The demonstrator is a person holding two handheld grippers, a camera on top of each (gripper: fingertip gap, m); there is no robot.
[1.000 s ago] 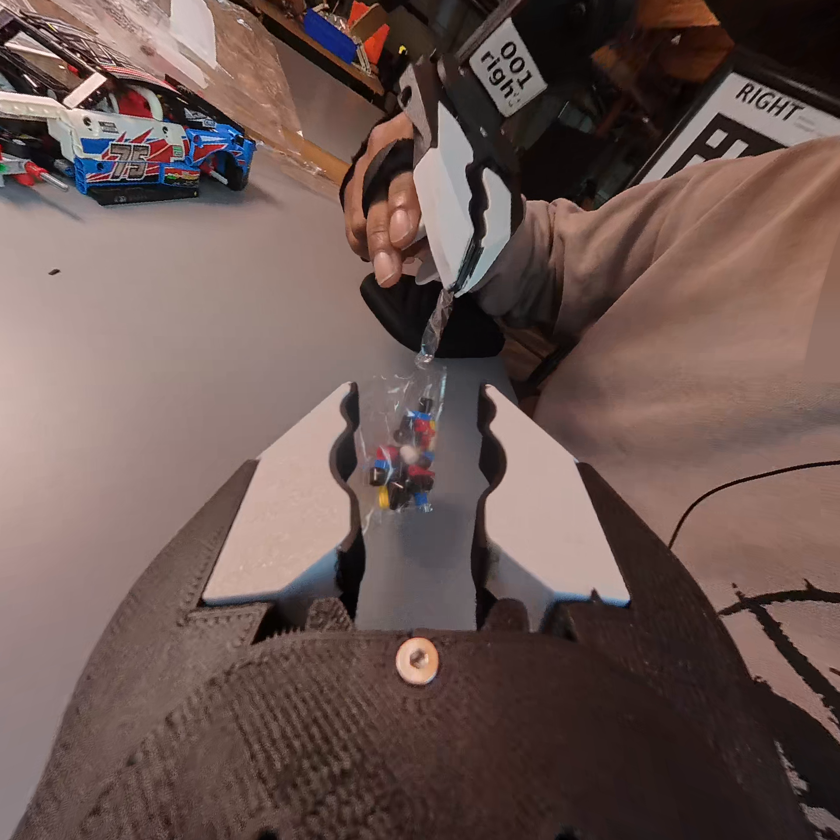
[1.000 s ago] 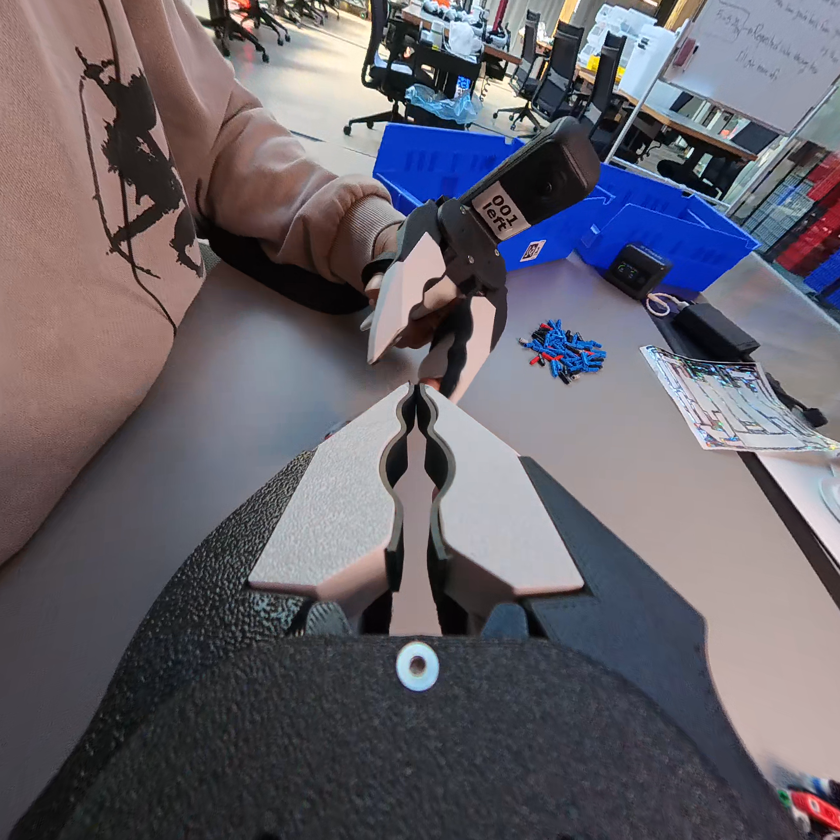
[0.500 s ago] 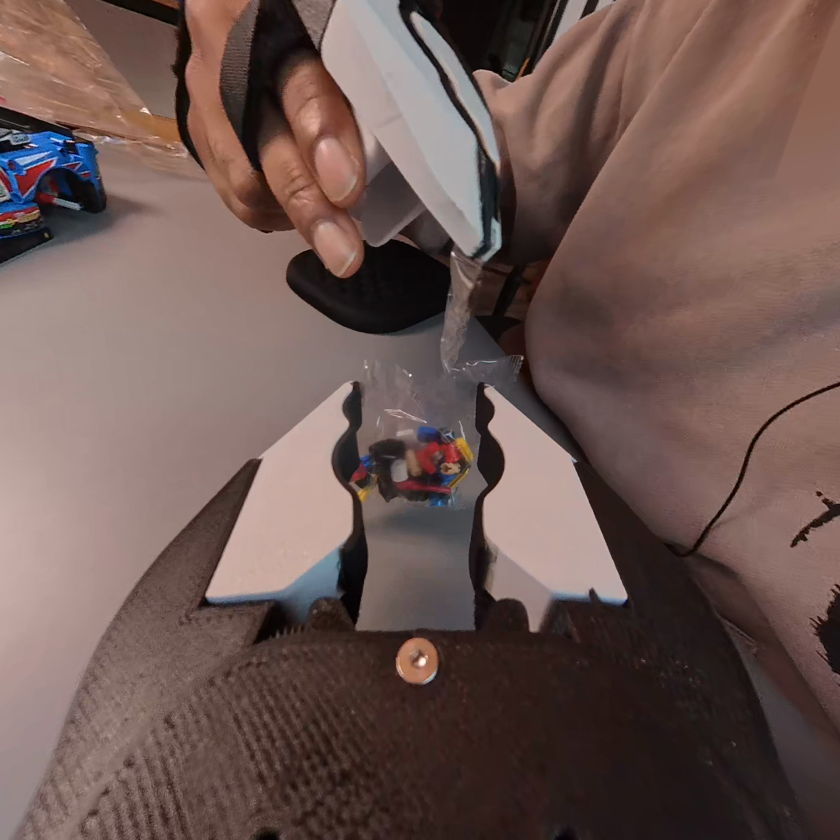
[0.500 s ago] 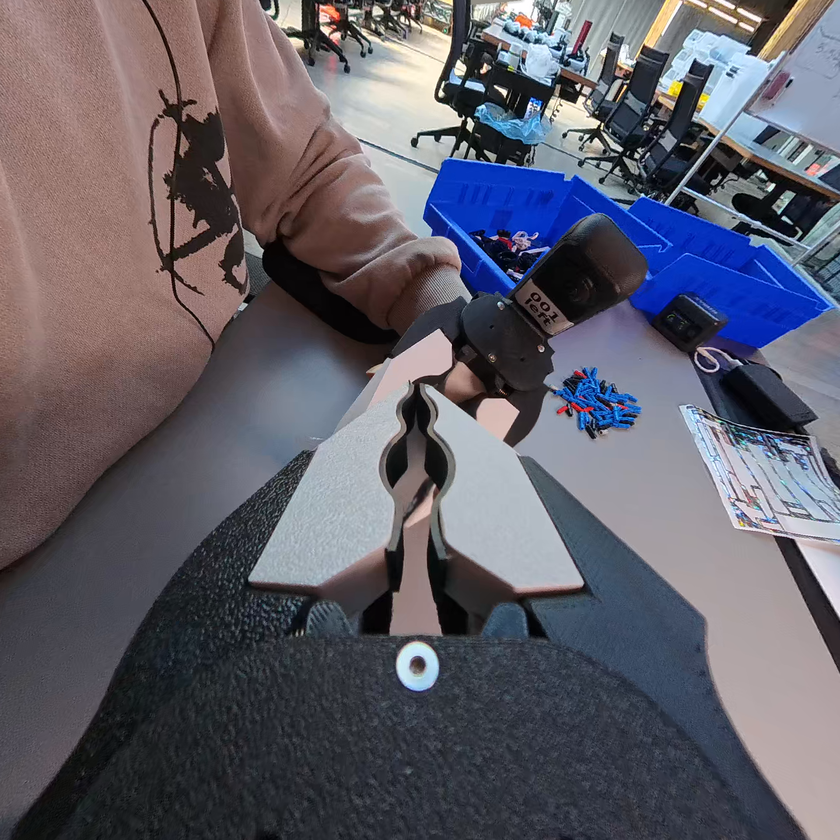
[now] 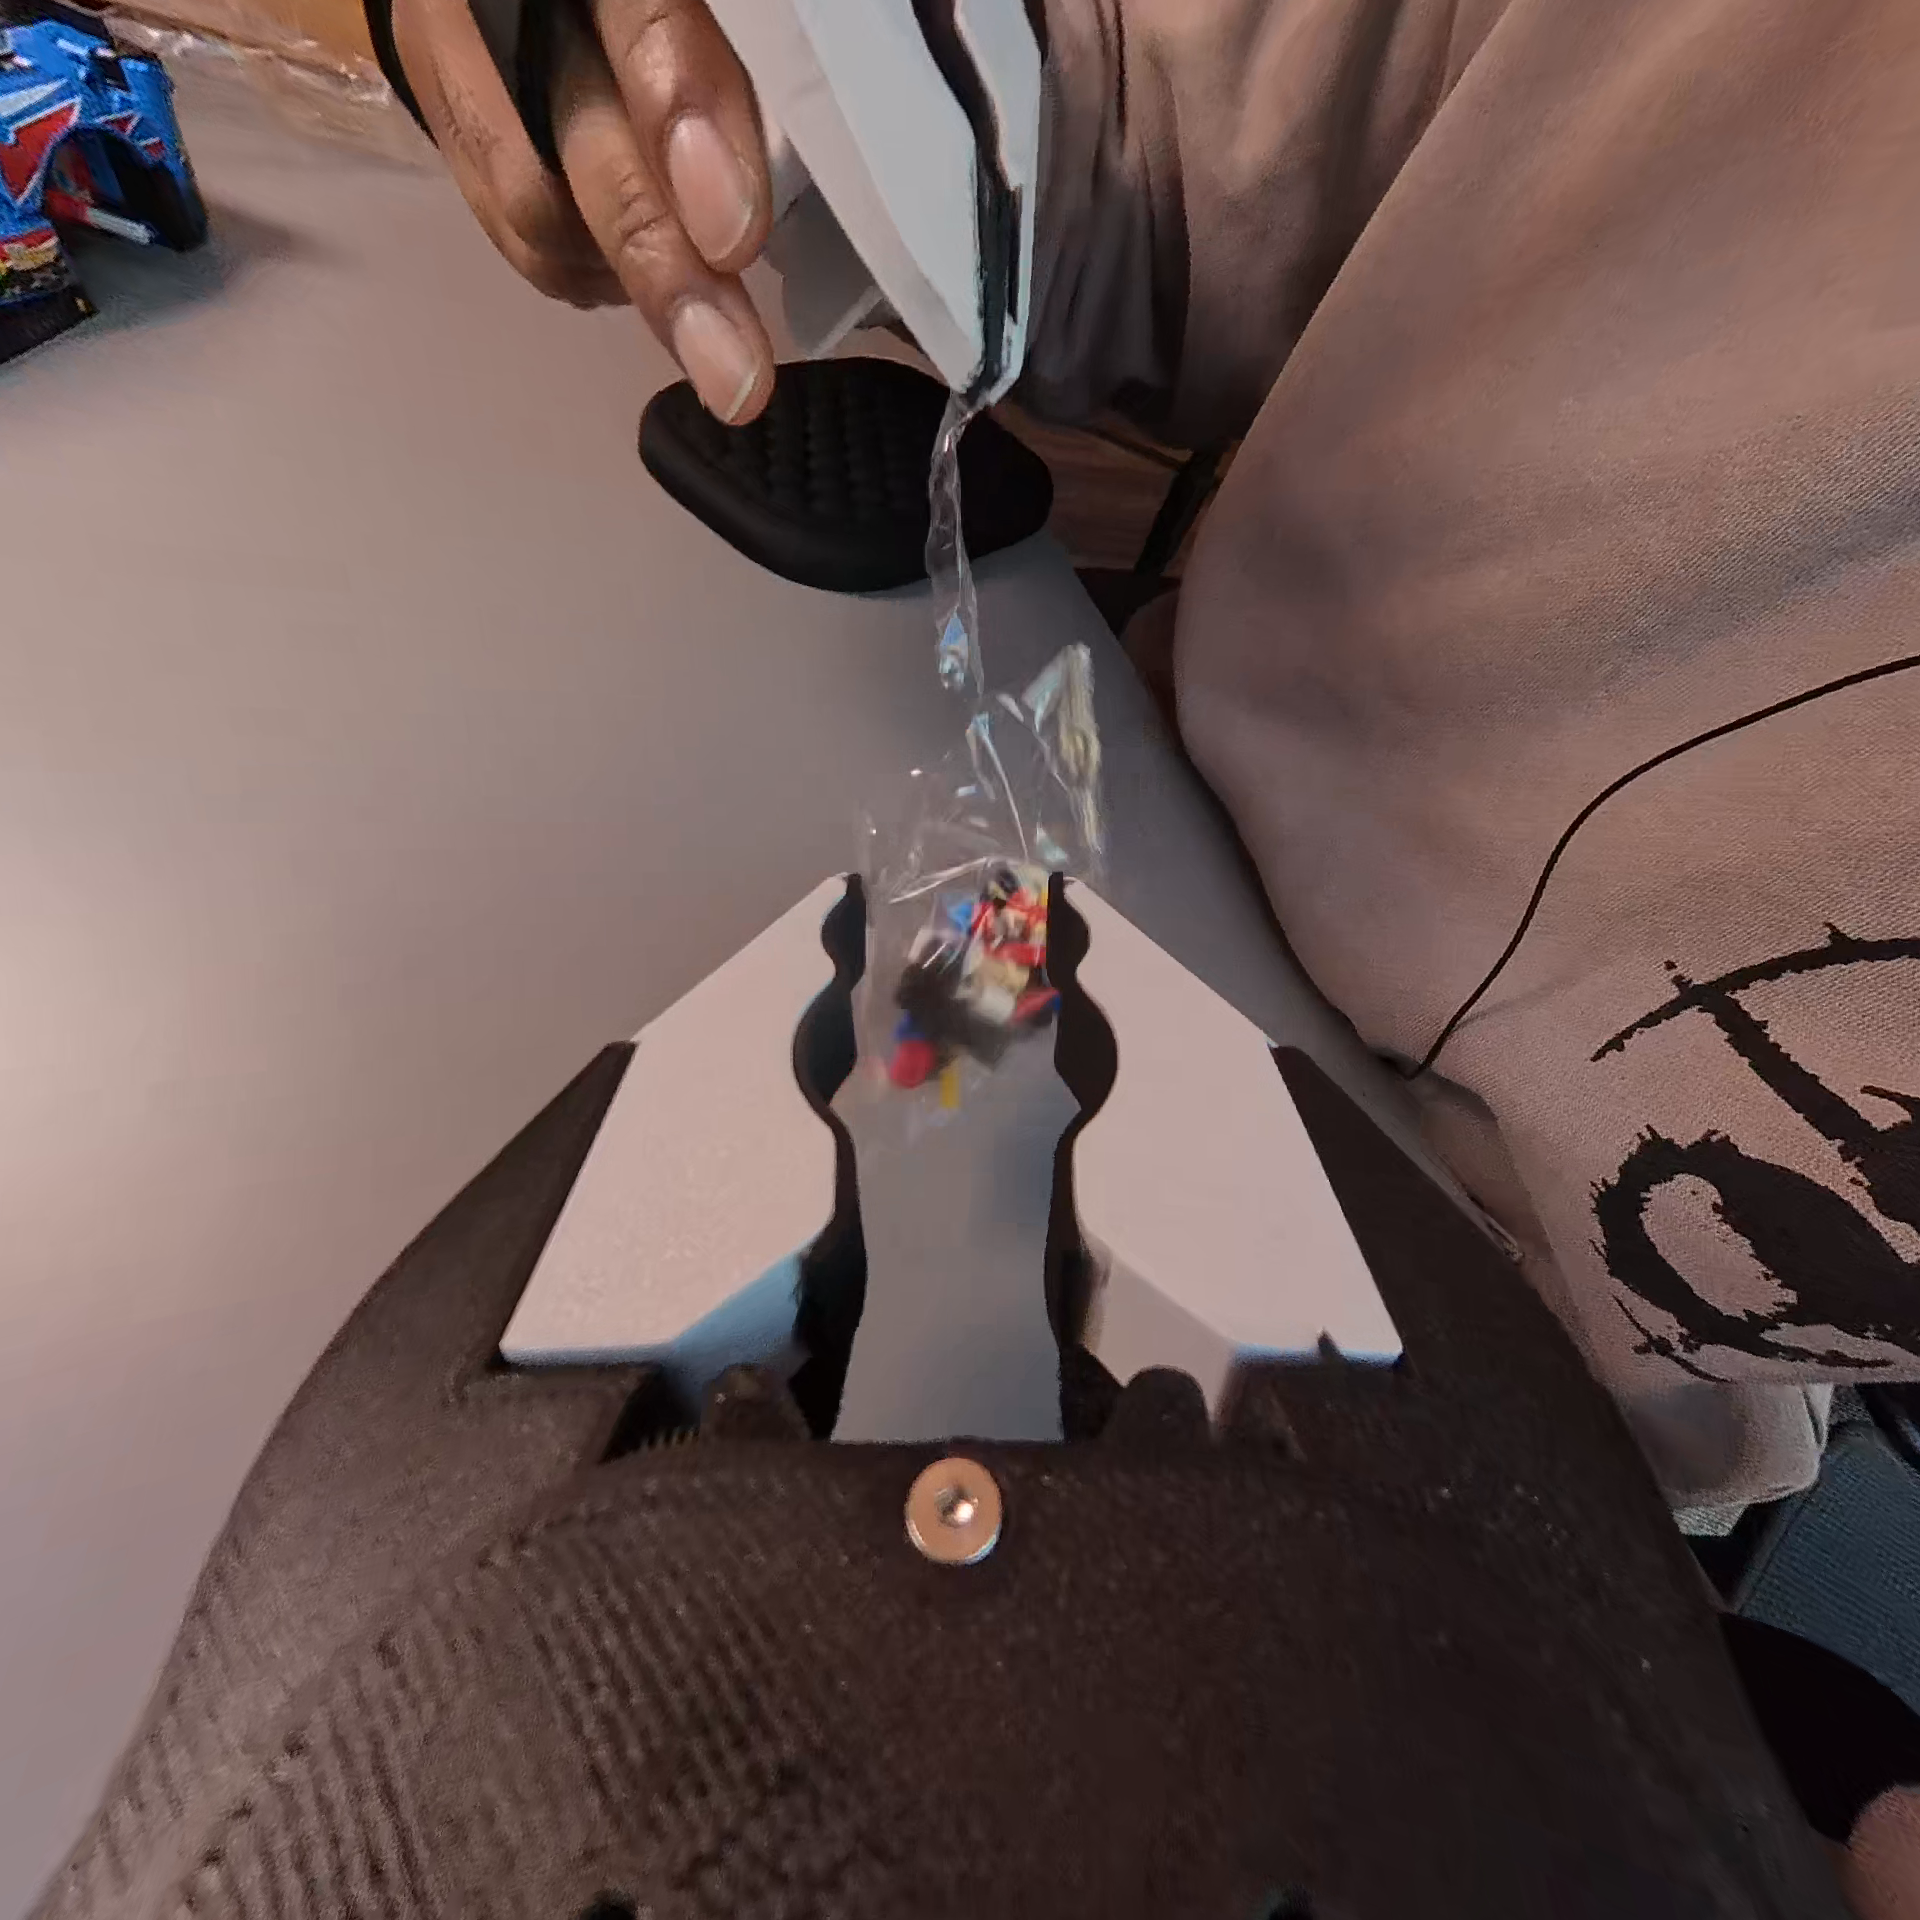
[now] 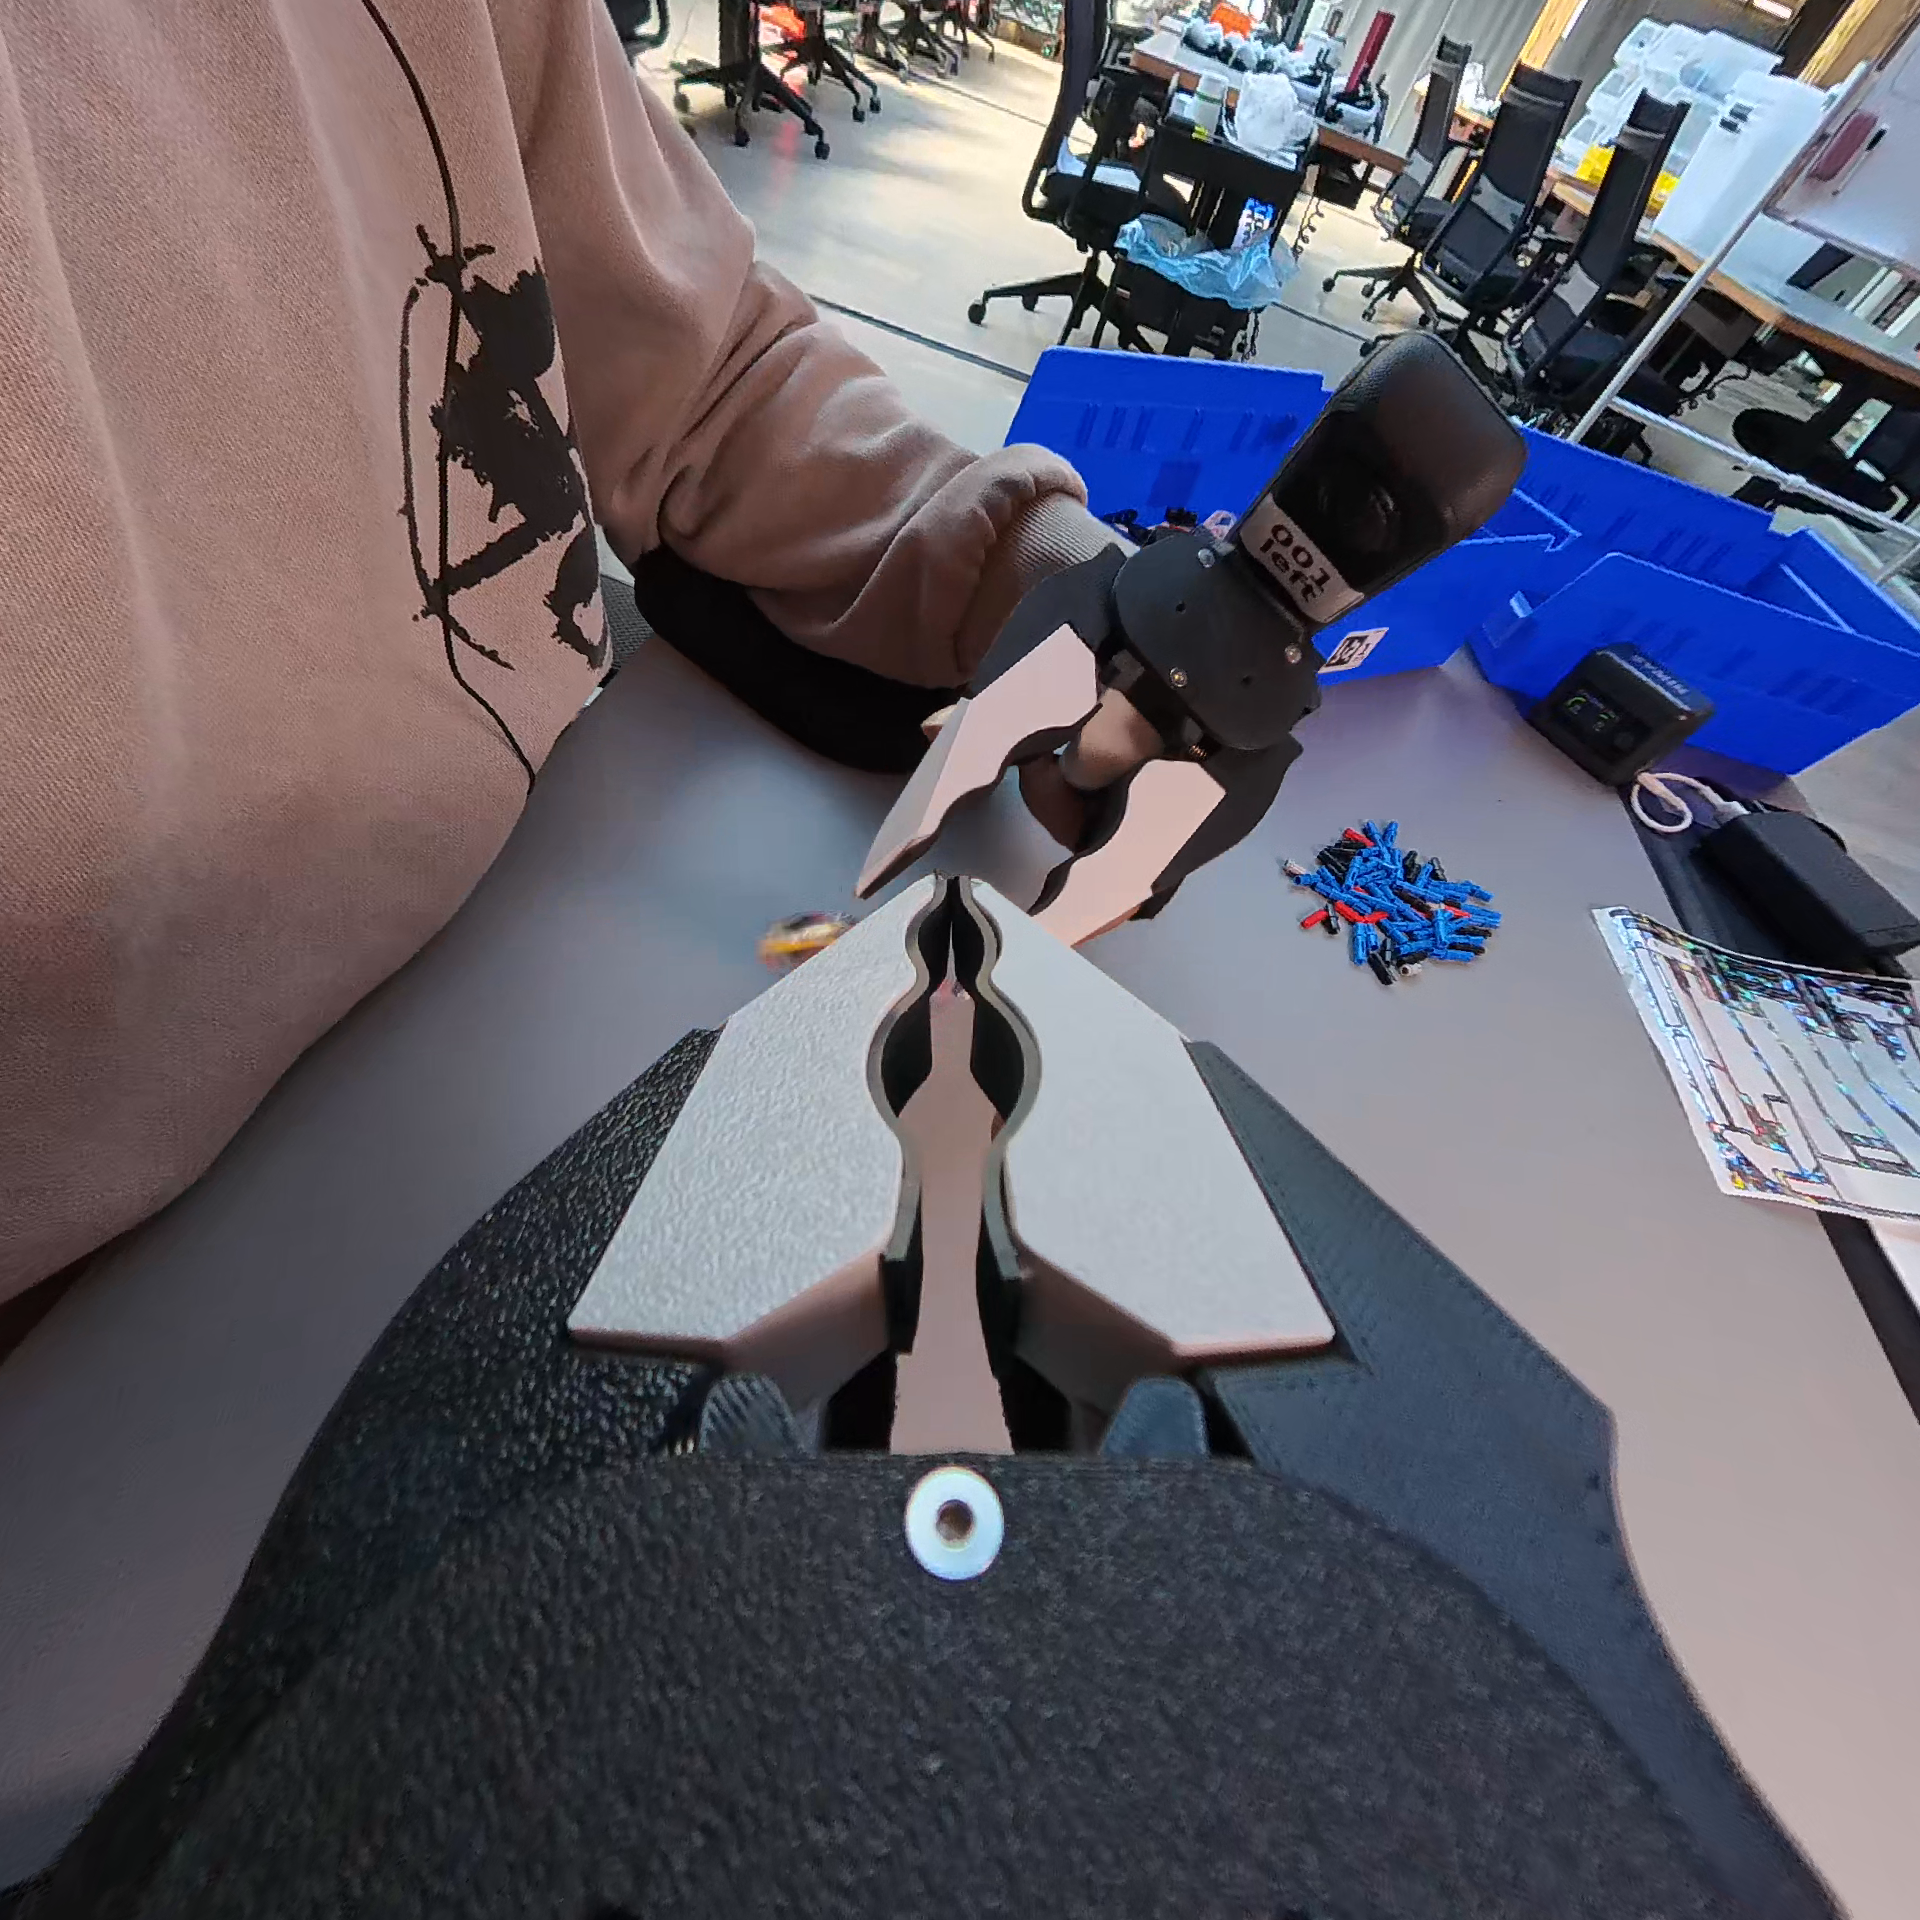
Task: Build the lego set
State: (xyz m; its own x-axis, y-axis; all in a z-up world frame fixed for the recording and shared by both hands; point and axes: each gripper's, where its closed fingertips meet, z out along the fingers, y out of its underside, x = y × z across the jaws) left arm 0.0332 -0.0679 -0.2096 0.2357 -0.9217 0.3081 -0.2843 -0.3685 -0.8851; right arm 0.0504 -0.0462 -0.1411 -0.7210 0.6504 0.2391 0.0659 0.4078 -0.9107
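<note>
A small clear plastic bag (image 5: pixel 977 966) of mixed Lego pieces hangs low over the grey table (image 5: pixel 312 727). My right gripper (image 5: pixel 982 390) is shut on the bag's stretched top corner and holds it up; in its own view (image 6: pixel 951 883) the jaws are closed. My left gripper (image 5: pixel 954 883) is open, with the bag's filled end in the gap between its fingertips. Its fingers (image 6: pixel 987 748) show spread apart in the right wrist view. The bag's pieces (image 6: pixel 805 930) show blurred there, by the right fingertips.
A built blue and red Lego car (image 5: pixel 62 156) stands far left. A pile of blue, red and black pins (image 6: pixel 1392 914), a sticker sheet (image 6: pixel 1766 1060), a black box (image 6: pixel 1616 717) and blue bins (image 6: pixel 1662 623) lie beyond. A black armrest (image 5: pixel 831 468) and the person's torso border the table. Some 8 centimetres of space lies between my two pairs of fingers.
The left gripper's jaws have narrowed around the bag. The right gripper has come closer and pulled the bag's corner into a long thin strip. The pieces have shifted inside the bag.
</note>
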